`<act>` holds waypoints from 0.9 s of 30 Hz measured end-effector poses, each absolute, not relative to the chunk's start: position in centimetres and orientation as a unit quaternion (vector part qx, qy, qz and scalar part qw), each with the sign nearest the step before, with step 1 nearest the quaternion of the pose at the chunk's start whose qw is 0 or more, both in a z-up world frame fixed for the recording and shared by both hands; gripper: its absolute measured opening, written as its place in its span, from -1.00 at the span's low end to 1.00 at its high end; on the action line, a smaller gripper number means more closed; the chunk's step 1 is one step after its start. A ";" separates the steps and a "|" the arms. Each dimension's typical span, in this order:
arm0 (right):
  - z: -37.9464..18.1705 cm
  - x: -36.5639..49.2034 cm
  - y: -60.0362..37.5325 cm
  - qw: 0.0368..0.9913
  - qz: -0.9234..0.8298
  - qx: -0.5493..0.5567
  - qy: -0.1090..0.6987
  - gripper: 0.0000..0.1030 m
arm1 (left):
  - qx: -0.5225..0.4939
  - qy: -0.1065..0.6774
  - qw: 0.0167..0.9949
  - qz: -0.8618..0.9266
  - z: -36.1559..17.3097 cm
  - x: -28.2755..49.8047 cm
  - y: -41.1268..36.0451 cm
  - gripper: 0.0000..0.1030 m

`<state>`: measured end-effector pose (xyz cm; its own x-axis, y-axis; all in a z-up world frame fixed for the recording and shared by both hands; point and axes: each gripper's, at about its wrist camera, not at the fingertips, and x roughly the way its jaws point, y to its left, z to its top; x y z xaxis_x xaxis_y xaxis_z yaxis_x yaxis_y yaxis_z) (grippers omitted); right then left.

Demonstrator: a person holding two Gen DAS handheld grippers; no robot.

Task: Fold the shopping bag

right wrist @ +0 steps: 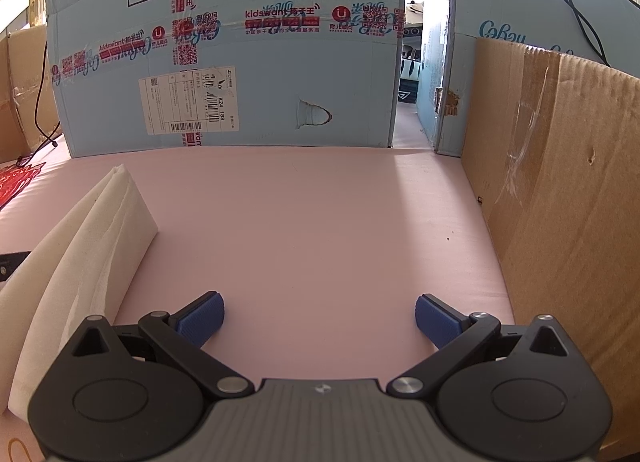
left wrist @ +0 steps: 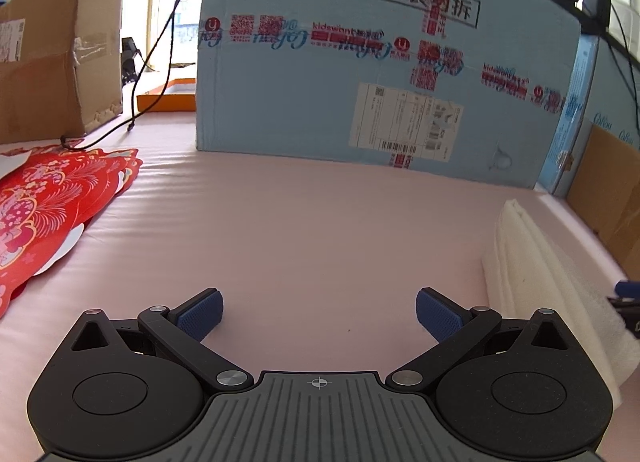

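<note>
- Left gripper (left wrist: pixel 319 312): fingers wide, empty, over pink tabletop (left wrist: pixel 304 230).
- Right gripper (right wrist: pixel 319 314): fingers wide, empty.
- Folded white shopping bag (right wrist: pixel 80 246) lies at its 10 o'clock.

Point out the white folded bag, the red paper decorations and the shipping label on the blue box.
white folded bag (right wrist: pixel 92 230): right wrist view, on its upper fold.
red paper decorations (left wrist: pixel 60 198): left wrist view, on the patterned top sheet.
shipping label (left wrist: pixel 404 118): left wrist view, middle of the label.

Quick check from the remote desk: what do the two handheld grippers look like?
Both match: the left gripper and right gripper have black linkage arms with silver pivot pins, round black housings, a ribbed grey centre plate, and textured blue finger pads. The left plate bears a crosshair mark.
</note>
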<state>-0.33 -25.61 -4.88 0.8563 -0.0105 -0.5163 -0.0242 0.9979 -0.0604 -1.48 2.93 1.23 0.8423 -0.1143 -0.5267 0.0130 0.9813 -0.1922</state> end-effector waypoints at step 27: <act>-3.4 -6.8 -23.2 0.935 0.183 0.056 0.300 -0.48 | -0.132 0.317 0.914 -0.216 0.5 -5.5 0.1 0.27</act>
